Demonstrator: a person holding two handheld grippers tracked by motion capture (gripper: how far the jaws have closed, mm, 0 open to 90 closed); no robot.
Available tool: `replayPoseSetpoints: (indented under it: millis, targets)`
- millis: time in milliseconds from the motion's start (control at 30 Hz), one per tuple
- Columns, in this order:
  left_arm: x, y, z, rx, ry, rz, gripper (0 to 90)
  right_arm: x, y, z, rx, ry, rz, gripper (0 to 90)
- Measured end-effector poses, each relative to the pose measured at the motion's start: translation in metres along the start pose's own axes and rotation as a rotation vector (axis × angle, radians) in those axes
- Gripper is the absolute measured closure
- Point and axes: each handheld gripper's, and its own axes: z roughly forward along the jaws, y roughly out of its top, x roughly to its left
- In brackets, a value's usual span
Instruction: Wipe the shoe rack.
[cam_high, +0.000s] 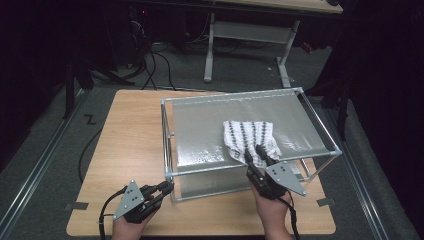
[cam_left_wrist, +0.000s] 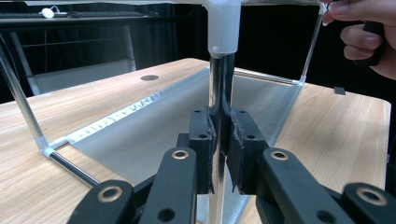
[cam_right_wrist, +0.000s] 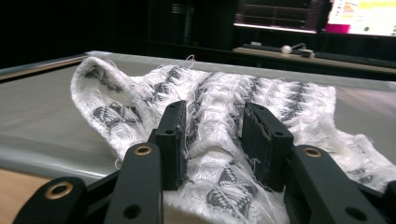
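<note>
Woolly white cloth with dark zigzag bands lies bunched on the grey sheet stretched over the metal frame, toward its near right edge. I have my left claw clenched on the frame's near left corner post, steadying the rack where it stands on the counter. My right claw reaches over the near rail with its jaws half parted, straddling a ridge of the cloth; the pads touch the fringe, but I can't say they pinch it yet. As I judge it, the frame is secured and the approach is made. The grab itself is left, then whatever follows: pulling, spreading or lifting the cloth off the sheet.
</note>
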Motion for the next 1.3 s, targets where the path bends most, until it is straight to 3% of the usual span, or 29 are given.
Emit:
replayPoseSetpoints:
  millis: [833,1100,1300]
  targets:
    - [-0.001,0.000,0.000,0.003,0.004,0.004,80.7,0.097,0.014,0.020,0.000,0.234,-0.087,62.8]
    - [-0.001,0.000,0.000,0.003,0.003,0.005,80.7,0.118,0.017,0.023,-0.001,0.301,-0.086,62.8]
    - [0.000,0.000,0.000,0.003,0.002,0.005,80.7,0.125,0.018,0.023,-0.006,0.318,-0.089,62.5]
